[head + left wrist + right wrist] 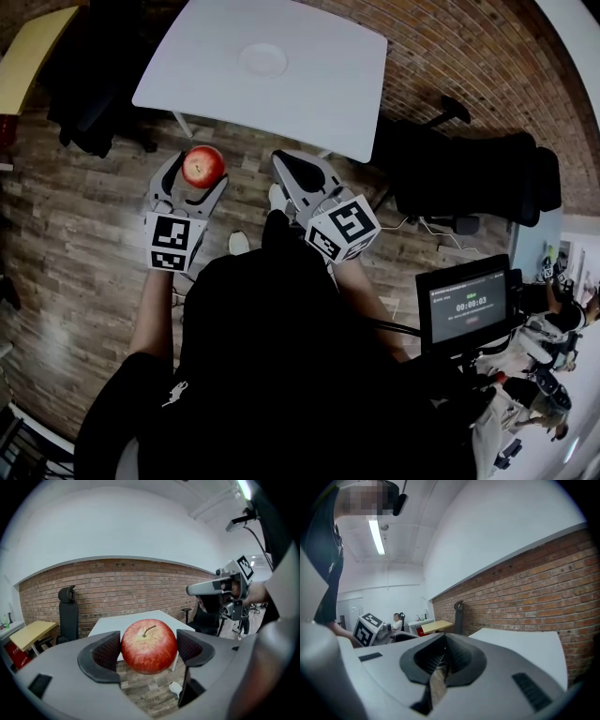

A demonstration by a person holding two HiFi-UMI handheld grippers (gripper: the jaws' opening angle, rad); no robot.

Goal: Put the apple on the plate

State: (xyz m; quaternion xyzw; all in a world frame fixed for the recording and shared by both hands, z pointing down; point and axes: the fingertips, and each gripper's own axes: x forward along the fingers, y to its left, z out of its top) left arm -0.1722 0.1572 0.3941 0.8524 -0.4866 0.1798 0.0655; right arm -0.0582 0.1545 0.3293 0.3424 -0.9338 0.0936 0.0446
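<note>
A red apple [202, 166] with a short stem sits between the jaws of my left gripper [192, 178], which is shut on it above the wooden floor, short of the table. In the left gripper view the apple [149, 646] fills the gap between the two dark pads. A white plate [262, 60] lies near the middle of the white table [328, 103], ahead of both grippers. My right gripper [292, 169] hovers to the right of the apple, shut with nothing in it. In its own view the right gripper [443, 660] has its pads pressed together.
A black office chair [469, 178] stands right of the table, and another dark chair [89, 103] at its left. A yellow desk [28, 56] lies at far left. A screen [466, 305] on a rig sits at lower right. Brick wall [117, 588] behind the table.
</note>
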